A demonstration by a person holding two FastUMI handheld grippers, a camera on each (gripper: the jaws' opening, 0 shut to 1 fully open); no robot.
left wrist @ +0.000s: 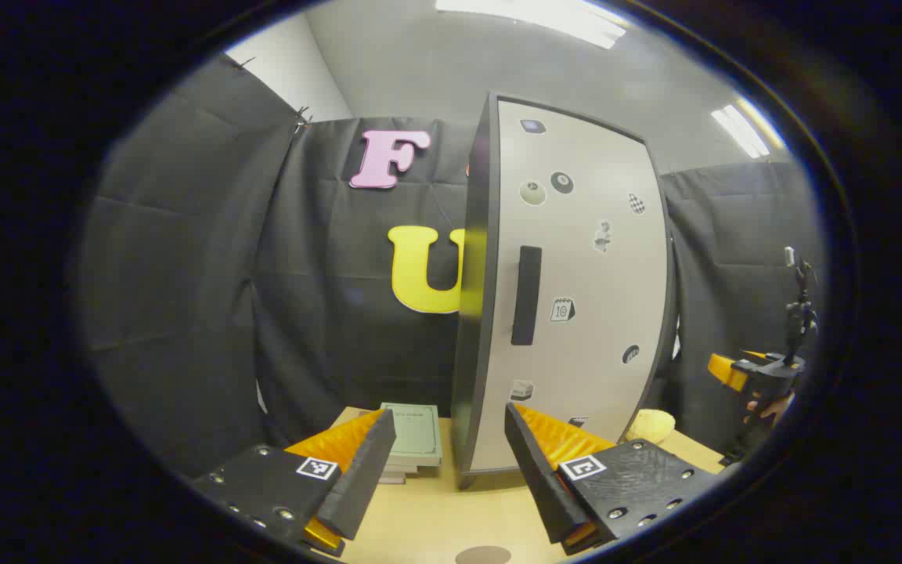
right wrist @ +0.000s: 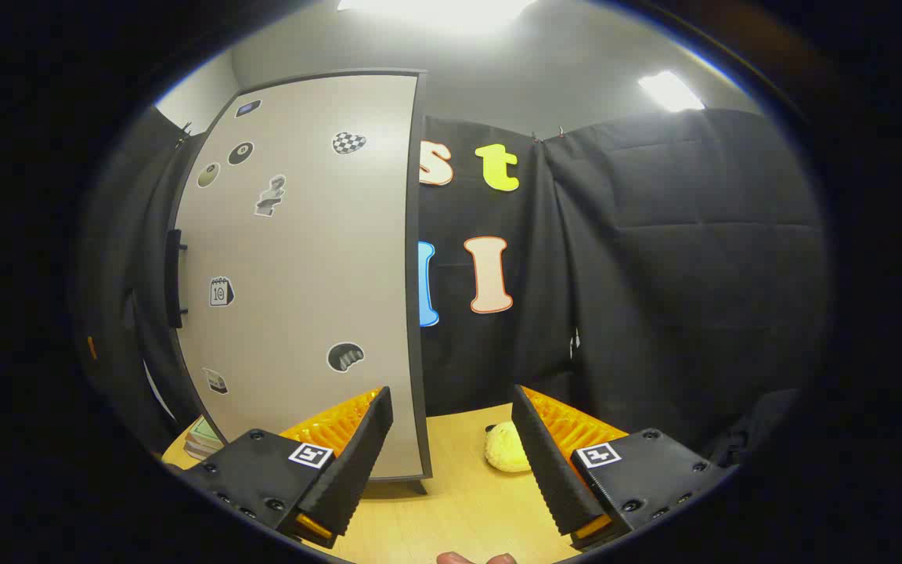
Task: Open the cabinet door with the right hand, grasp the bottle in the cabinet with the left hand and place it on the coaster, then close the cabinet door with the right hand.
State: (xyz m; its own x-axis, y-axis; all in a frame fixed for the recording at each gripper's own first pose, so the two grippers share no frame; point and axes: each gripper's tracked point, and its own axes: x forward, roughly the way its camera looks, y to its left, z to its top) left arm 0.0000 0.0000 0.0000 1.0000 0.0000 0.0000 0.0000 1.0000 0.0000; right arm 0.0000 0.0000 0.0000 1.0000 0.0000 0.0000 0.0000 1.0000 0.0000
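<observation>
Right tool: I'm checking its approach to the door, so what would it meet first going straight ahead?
Probably the cabinet's right edge, which lies about on the line between the open right tool's fingers. Slightly rightward it would pass toward the black cloth; depth is unclear.

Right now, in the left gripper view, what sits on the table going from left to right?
Stack of books → cabinet with its door shut → yellow plush toy → the right gripper, held in a hand at the far right.
</observation>
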